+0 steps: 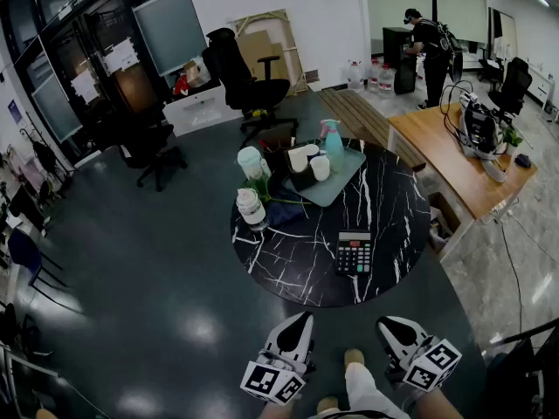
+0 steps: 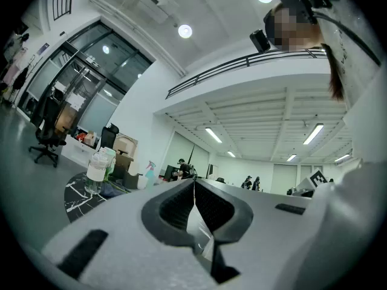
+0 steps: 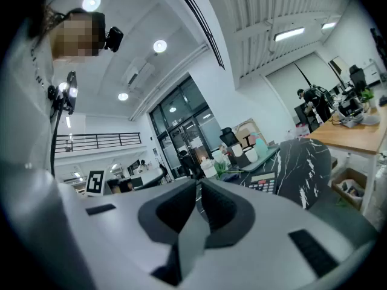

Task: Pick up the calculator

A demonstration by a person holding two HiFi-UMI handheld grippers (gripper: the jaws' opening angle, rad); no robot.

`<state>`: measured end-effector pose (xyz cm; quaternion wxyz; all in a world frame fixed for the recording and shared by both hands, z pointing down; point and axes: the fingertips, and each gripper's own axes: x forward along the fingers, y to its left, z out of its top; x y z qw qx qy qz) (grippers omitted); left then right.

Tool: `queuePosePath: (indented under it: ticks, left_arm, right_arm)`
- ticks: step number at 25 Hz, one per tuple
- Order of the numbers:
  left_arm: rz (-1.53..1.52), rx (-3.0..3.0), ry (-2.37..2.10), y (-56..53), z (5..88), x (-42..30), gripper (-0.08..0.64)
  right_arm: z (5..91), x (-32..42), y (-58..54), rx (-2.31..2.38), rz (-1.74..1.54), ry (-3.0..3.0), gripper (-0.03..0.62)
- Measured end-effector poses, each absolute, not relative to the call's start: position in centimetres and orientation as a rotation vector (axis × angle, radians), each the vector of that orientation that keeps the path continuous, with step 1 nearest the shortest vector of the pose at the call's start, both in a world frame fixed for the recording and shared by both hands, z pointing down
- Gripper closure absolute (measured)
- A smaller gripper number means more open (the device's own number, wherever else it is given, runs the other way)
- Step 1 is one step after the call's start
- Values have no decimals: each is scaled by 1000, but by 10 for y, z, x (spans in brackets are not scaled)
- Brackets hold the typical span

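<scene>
Round black desk (image 1: 384, 208) with white marble veins stands on dark floor (image 1: 131, 278). Calculator (image 1: 354, 253) lies flat near the front edge. Grey tray (image 1: 348, 180) sits at the far side. Clear white-capped bottle (image 1: 251, 209) upright at left edge, blue cloth (image 1: 284, 213) just beside it.

Matt plastic calculator (image 1: 354, 253), glossy black marble-look round table (image 1: 393, 203) w/ white veins, smooth wood desk (image 1: 445, 151).
</scene>
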<state>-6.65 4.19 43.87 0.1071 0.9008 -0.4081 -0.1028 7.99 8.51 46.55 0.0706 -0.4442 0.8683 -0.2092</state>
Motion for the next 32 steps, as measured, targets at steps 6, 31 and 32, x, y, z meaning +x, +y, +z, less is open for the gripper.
queuePosePath:
  ticks: [6, 31, 32]
  left_arm:
    - [-307, 2645, -1220, -8, 445, -42, 552]
    - [-228, 2527, -1383, -113, 505, -28, 552]
    - [-232, 2531, -1384, -120, 508, -28, 552]
  right_arm:
    - [476, 107, 22, -1338, -625, 2662, 581]
    - [595, 166, -177, -1378, -1038, 2845, 422]
    - [600, 166, -183, -1362, -1079, 2835, 422]
